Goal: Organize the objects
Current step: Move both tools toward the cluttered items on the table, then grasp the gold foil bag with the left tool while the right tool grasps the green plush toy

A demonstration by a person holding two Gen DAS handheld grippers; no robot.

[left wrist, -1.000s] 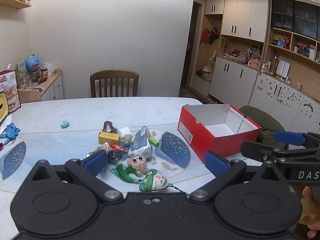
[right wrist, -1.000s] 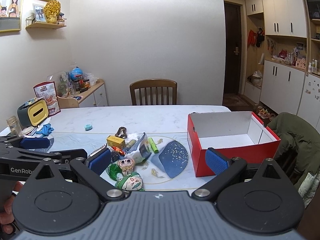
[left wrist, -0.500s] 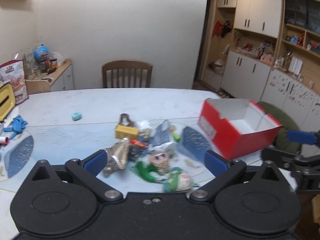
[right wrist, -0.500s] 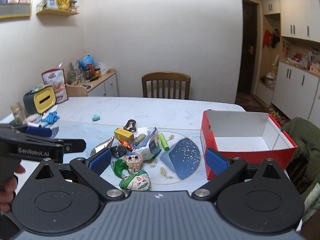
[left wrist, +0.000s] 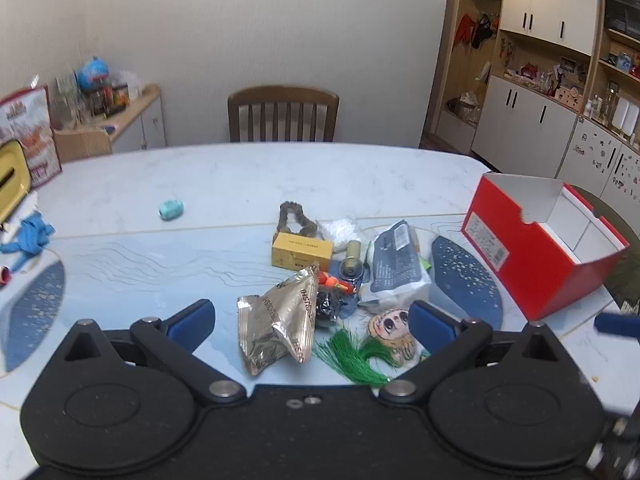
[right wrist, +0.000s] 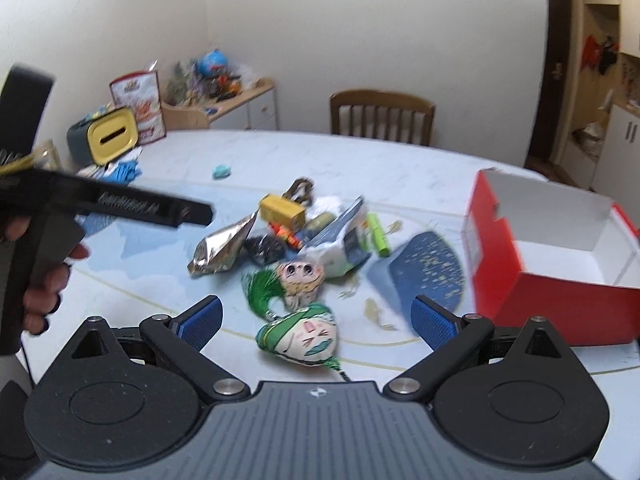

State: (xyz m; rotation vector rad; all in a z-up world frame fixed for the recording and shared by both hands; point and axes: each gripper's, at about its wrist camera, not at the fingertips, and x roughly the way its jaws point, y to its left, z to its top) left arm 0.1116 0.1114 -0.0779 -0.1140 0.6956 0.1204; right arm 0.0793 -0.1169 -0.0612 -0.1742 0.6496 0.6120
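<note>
Approach stage, by the look of it, with nothing yet gripped. Left gripper hanging above the near edge of the clutter, jaws spread wide and empty, the crinkled foil snack packet lying straight between the blue pads in the left wrist view. Right gripper likewise wide open and holding nothing, aimed at the green-capped doll head nearest it, with the tan doll head and green tassel just beyond. Remaining clutter bunched mid-table: yellow box, white-and-blue pouch, lime-green marker, brown scrunchie, small orange piece. Teal eraser-like lump well apart, far left on the marble table. Red shoebox open and empty at the right, the likely destination. Next move, probably: lowering one gripper over its target until the pads straddle it, closing gently, then carrying right and over the box wall. Foil packet likely to crumple or slip; doll head's cord apt to drag the tassel along.
</note>
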